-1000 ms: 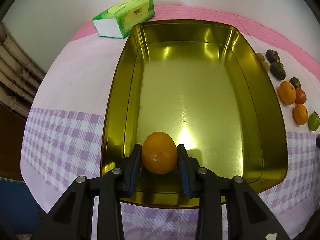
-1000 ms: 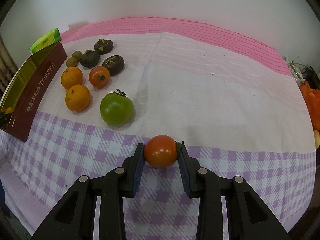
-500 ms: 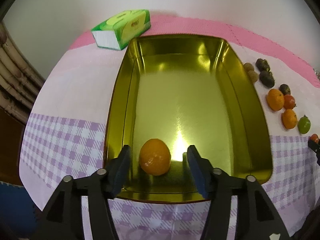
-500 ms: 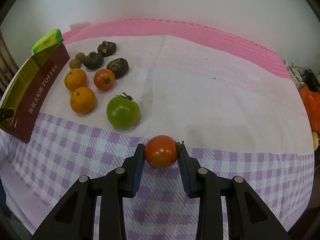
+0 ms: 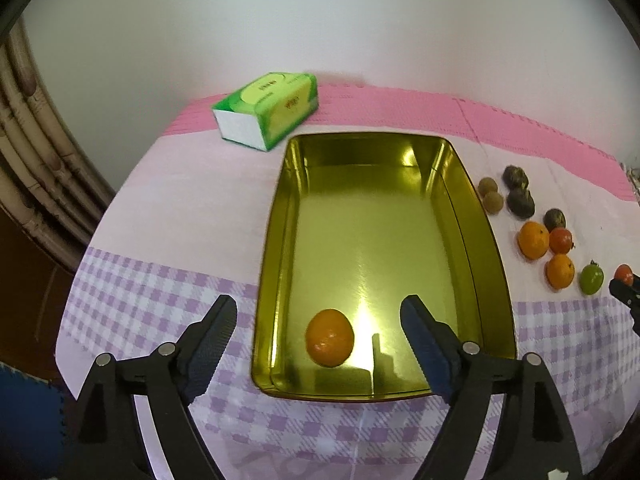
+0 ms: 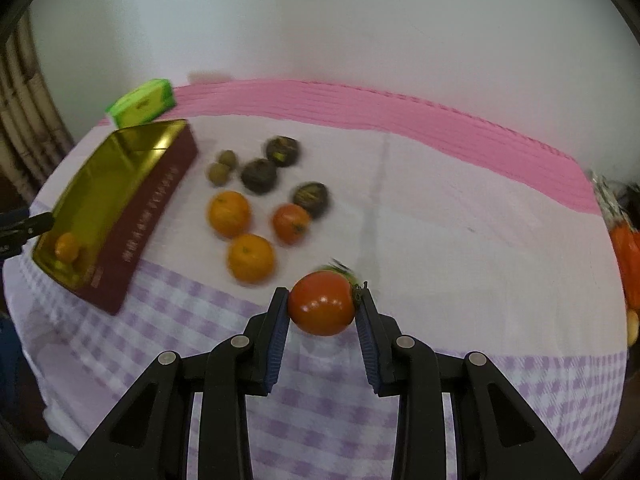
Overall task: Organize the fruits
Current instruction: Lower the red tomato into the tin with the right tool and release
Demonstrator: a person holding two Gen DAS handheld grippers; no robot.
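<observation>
A gold tin tray (image 5: 448, 184) lies on the checked cloth; it also shows in the right wrist view (image 6: 100, 176). One orange (image 5: 329, 343) lies at its near end, also visible in the right wrist view (image 6: 66, 245). My left gripper (image 5: 318, 320) is open wide and empty, raised above the tray's near end. My right gripper (image 6: 322, 306) is shut on a red tomato (image 6: 321, 303) and holds it above the cloth. Loose fruit lies right of the tray: two oranges (image 6: 229, 213), a small red tomato (image 6: 291, 223), a green tomato (image 5: 591, 278), dark fruits (image 6: 259, 175) and small brown ones (image 6: 219, 172).
A green tissue pack (image 5: 267, 109) lies behind the tray's far left corner. A pale wall stands behind the table. Bamboo poles (image 5: 36, 184) stand at the left. Orange items (image 6: 626, 256) sit at the table's right edge.
My left gripper opened, let go of the orange in the tray, and pulled up and back. My right gripper lifted the red tomato and moved toward the fruit group.
</observation>
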